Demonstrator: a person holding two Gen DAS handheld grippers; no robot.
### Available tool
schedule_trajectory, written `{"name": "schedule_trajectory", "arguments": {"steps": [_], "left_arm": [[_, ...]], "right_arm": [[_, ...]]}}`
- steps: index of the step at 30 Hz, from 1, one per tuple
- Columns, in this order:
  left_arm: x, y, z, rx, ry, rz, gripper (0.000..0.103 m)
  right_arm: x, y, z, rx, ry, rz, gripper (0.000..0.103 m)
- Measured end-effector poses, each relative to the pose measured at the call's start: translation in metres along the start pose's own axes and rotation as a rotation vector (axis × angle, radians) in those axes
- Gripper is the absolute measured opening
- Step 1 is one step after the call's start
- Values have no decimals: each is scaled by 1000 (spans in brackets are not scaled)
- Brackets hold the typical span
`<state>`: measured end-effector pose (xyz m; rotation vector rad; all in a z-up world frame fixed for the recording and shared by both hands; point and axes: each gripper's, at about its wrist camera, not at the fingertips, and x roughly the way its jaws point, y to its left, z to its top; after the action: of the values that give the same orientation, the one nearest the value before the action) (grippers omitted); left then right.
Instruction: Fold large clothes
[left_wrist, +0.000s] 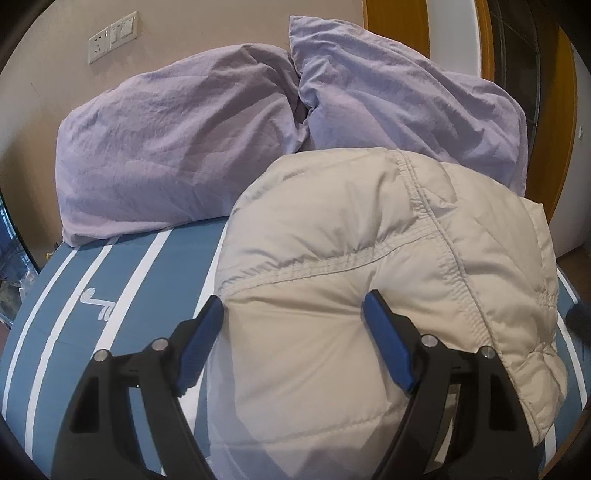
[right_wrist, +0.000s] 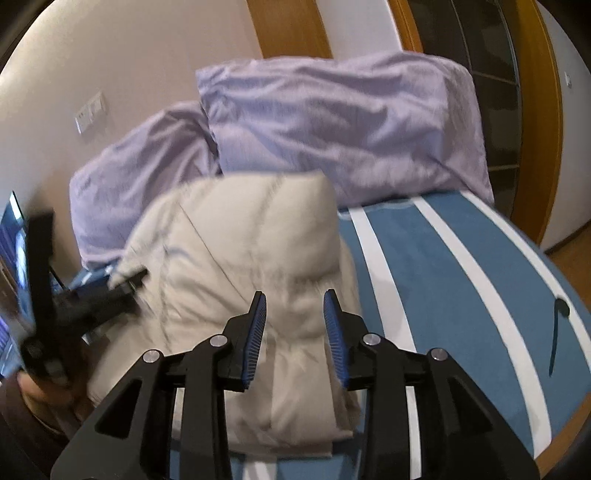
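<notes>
A beige quilted puffer jacket (left_wrist: 351, 280) lies folded into a thick bundle on the blue and white striped bed (left_wrist: 122, 291). My left gripper (left_wrist: 295, 306) is open, its blue pads wide apart over the jacket's near left part, pressing into the padding. In the right wrist view the jacket (right_wrist: 236, 258) lies in the middle, a little blurred. My right gripper (right_wrist: 294, 304) is open above the jacket's near right part, holding nothing. The left gripper (right_wrist: 125, 284) shows at the jacket's left edge in that view.
Two lilac pillows (left_wrist: 177, 144) (left_wrist: 399, 99) lean on the beige wall behind the jacket. The striped bed (right_wrist: 461, 280) extends to the right. A wall socket panel (left_wrist: 112, 37) is at upper left. A wooden door frame (right_wrist: 535, 147) stands at the right.
</notes>
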<state>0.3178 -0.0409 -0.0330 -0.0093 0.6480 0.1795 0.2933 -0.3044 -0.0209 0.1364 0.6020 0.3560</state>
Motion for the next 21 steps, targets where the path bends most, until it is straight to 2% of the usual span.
{"name": "schedule_trajectory", "arguments": {"steps": [4, 12, 21], "left_arm": [[1, -3, -3, 8, -11, 3, 79], [4, -1, -5, 0, -18, -16, 79], [3, -2, -5, -13, -30, -51, 79]], "right_arm": [[14, 14, 19, -19, -9, 10, 34], [57, 21, 42, -7, -9, -42, 34], [96, 8, 21, 24, 65, -70, 33]]}}
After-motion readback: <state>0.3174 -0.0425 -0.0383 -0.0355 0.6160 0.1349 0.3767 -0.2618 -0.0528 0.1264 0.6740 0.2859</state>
